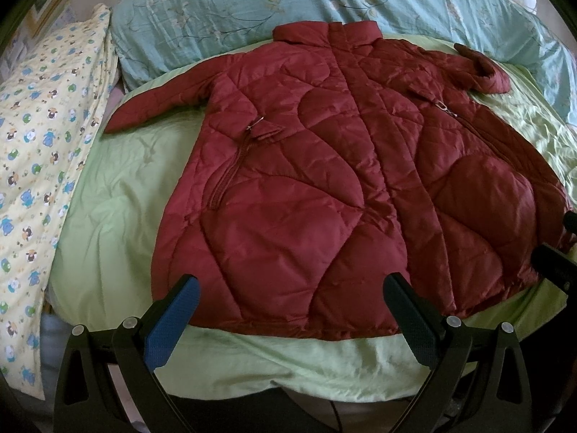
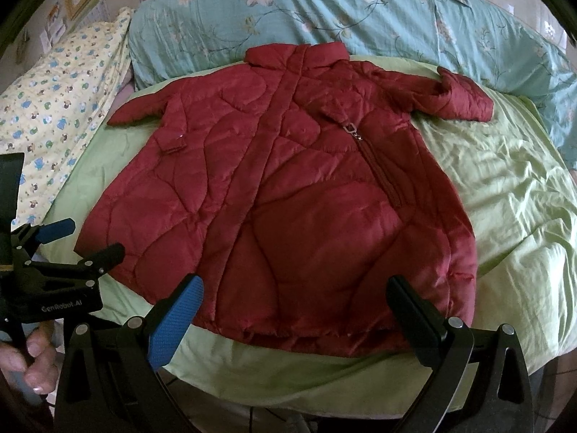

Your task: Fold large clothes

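Right wrist view, left to right: left gripper, fingers apart, empty, at the hem corner; one red coat flat on the green sheet, two sleeves spread, two zip pockets; right gripper, fingers wide apart, empty, at the hem.

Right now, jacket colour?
Dark red, quilted jacket; shows best in the right wrist view.

Soft daylight, brightest at 1–2 o'clock; sheen on red jacket quilting. Strong fisheye bend w/ black vignette at corners. Hand at 8 o'clock blurred.
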Demonstrator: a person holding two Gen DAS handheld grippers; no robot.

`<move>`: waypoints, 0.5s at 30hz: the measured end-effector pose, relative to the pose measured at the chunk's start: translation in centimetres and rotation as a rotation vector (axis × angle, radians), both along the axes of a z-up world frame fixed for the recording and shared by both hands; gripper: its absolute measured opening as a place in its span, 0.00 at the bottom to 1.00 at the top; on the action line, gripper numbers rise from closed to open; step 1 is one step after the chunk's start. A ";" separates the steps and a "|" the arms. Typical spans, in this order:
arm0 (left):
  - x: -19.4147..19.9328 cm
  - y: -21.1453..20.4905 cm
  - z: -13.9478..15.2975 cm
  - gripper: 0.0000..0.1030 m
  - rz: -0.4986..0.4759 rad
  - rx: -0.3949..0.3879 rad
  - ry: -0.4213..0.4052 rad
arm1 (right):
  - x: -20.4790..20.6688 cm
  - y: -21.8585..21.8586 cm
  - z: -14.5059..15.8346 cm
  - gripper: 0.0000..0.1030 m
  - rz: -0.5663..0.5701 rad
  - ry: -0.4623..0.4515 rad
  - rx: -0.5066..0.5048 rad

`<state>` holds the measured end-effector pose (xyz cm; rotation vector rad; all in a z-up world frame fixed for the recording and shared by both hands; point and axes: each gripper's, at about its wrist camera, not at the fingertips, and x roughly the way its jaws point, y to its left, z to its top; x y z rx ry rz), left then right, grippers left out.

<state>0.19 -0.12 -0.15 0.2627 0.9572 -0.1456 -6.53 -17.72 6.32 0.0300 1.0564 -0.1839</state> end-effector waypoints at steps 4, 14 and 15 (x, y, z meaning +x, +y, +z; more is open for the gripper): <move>0.2 0.0 -0.1 0.99 0.000 -0.026 -0.001 | -0.1 -0.1 0.0 0.99 0.000 -0.001 0.004; 1.1 0.0 -0.6 0.99 -0.003 -0.034 0.058 | 0.4 -0.4 0.0 0.99 -0.007 0.004 0.011; 1.3 -0.1 -0.7 0.99 -0.001 -0.024 0.062 | 0.4 -0.5 0.0 0.99 -0.008 0.004 0.012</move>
